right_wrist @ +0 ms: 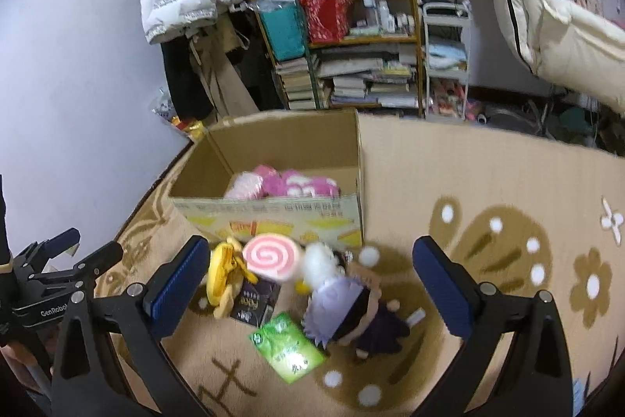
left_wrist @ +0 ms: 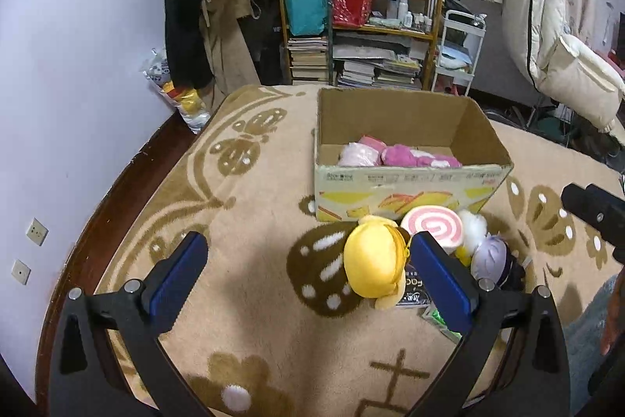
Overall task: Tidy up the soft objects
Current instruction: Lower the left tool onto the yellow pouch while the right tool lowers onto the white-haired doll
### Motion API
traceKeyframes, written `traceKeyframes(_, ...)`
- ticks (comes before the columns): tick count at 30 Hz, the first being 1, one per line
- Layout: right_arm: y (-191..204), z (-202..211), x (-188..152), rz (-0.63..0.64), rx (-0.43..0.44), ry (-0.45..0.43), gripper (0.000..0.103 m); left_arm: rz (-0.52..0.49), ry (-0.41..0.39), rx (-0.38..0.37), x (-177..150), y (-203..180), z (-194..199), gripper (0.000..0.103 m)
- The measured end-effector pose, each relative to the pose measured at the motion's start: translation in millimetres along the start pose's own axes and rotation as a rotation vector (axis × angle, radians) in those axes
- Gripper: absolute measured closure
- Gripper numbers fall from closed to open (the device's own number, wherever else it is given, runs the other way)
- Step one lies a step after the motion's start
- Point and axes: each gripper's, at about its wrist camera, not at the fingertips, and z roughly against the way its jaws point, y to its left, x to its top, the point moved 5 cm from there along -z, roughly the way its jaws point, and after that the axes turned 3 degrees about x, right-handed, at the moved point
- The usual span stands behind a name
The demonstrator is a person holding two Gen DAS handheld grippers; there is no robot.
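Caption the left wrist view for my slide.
Open left gripper nears yellow plush before cardboard box holding pink plush toys.

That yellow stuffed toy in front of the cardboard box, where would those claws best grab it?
Across the round yellow head of the yellow stuffed toy, from above and the left, since the pink swirl cushion crowds its right side. The head is plump and squashy, and the open left gripper already has it nearly between its fingers.

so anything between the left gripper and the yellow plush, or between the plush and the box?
Nothing visible blocks either. The left gripper is open, and the yellow plush lies on the blanket just inside its right finger. The cardboard box stands open-topped right behind it; the pink swirl cushion sits beside the plush, not across the path.
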Motion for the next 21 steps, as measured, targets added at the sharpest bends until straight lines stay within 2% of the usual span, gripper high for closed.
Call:
traceKeyframes(10,-10.6,-26.1,-34.3,-0.024,-0.026,0.081,0.0,-0.025,0.06,-0.033,-18.2,-14.8,-29.6,0.001)
traceKeyframes(21,-19.7,-58.8,-55.0,-0.06,-0.052,0.167,0.0,-0.05,0.128,-0.063,-32.9,-29.1,-60.2,0.001)
